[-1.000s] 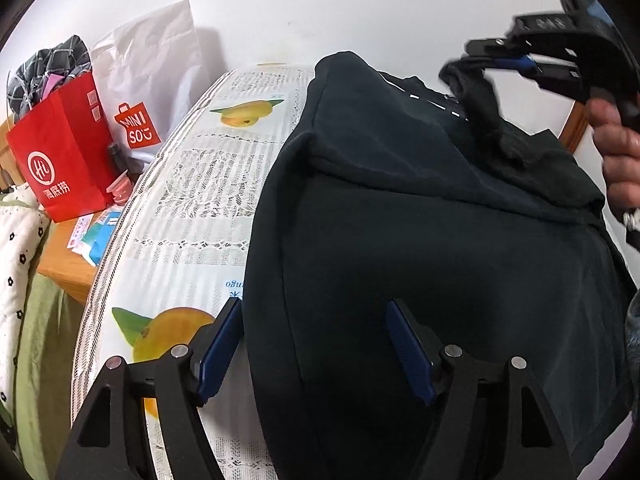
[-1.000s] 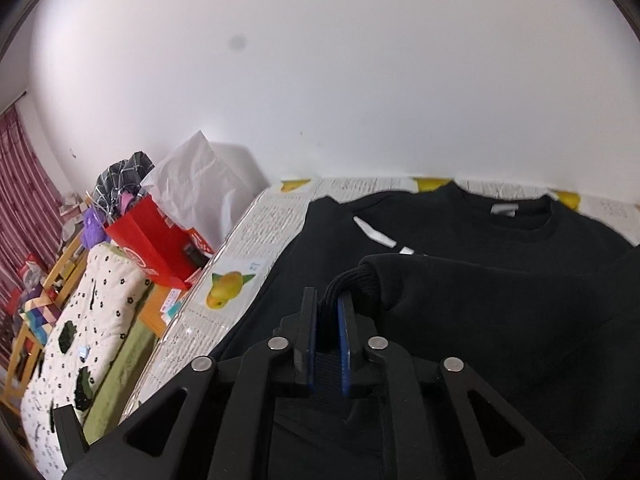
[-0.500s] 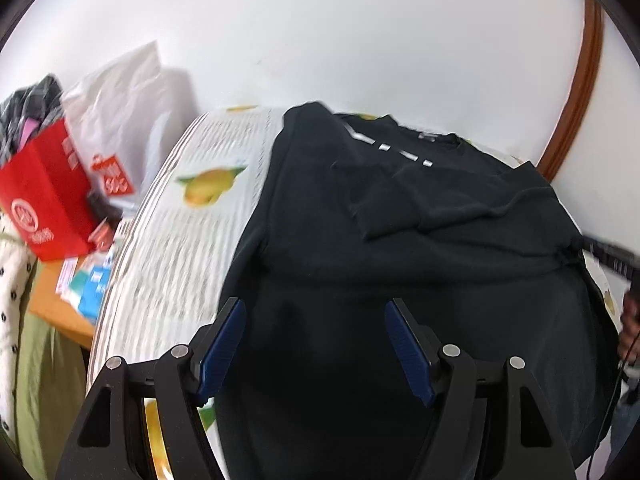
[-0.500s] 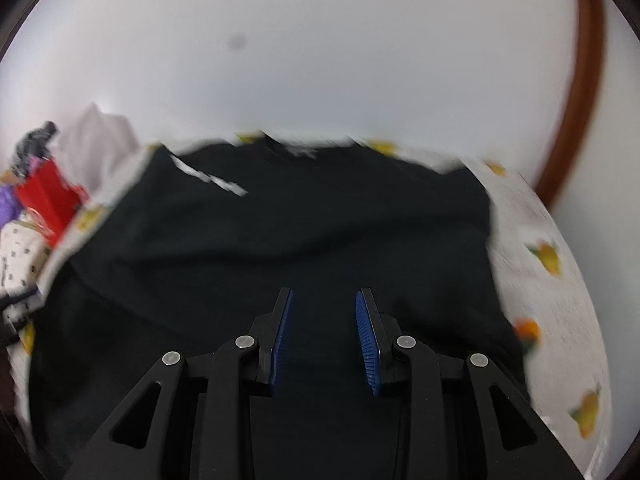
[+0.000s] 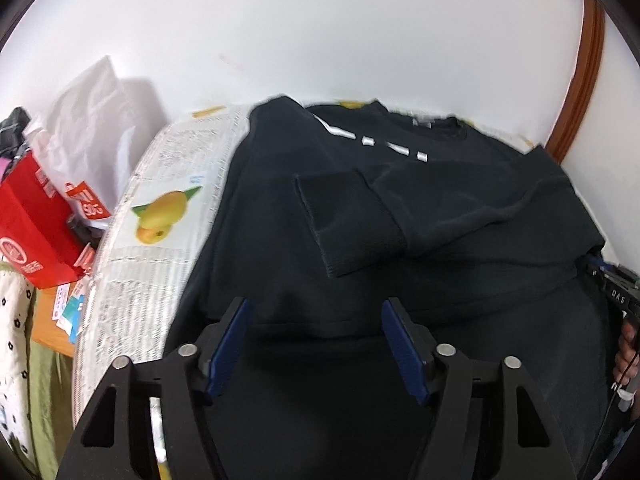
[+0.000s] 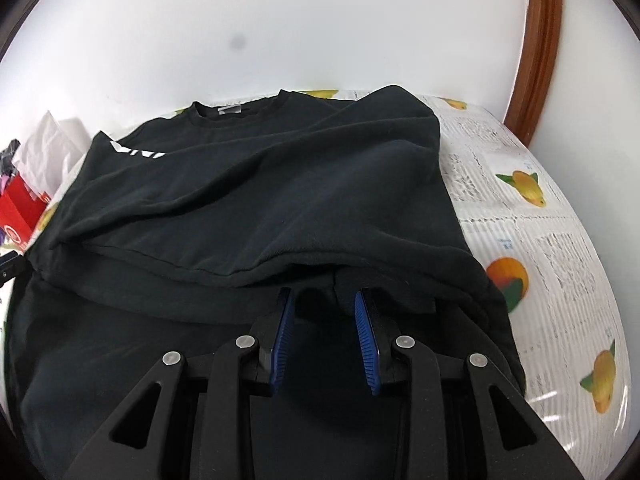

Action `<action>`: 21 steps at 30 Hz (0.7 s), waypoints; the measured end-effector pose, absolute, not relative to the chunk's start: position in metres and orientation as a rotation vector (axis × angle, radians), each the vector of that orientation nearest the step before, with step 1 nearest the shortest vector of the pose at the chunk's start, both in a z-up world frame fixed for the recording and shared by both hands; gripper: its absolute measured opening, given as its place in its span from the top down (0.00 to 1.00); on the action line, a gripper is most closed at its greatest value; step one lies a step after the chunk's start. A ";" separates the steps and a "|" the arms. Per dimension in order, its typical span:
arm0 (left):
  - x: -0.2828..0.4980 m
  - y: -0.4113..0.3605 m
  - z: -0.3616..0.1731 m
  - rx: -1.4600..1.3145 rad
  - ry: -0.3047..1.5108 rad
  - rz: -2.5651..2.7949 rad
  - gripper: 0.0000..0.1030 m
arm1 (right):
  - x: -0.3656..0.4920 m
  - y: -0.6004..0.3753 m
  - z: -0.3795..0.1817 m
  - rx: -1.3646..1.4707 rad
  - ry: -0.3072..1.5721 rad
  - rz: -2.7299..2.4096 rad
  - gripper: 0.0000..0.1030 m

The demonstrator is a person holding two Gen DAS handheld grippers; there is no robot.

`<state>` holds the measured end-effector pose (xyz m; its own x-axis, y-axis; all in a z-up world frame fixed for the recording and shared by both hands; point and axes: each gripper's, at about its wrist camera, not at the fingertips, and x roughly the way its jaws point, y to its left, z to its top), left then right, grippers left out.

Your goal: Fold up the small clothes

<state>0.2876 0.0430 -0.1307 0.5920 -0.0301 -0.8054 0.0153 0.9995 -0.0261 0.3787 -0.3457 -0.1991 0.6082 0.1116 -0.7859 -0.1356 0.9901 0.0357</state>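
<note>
Sweatshirt (image 5: pixel 400 240), soft black knit, ribbed cuff folded across; left gripper (image 5: pixel 316 340) fingers wide, right gripper (image 6: pixel 324 328) fingers parted, both empty.

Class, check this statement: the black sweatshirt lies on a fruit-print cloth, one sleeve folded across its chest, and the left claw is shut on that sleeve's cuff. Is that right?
Not quite. In the left wrist view the left claw is open, holding nothing; the cuff lies apart, beyond its fingertips. The rest stands: the black sweatshirt lies on the fruit-print cloth, sleeve folded across its chest.
</note>
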 end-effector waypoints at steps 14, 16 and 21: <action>0.330 0.022 -0.154 0.048 0.950 -0.037 0.52 | 0.378 -0.344 -0.209 -0.059 0.870 0.132 0.70; 0.333 0.019 -0.154 0.053 0.944 -0.038 0.53 | 0.378 -0.344 -0.209 -0.060 0.869 0.131 0.70; 0.339 0.016 -0.156 0.049 0.942 -0.048 0.61 | 0.378 -0.345 -0.209 -0.060 0.868 0.132 0.70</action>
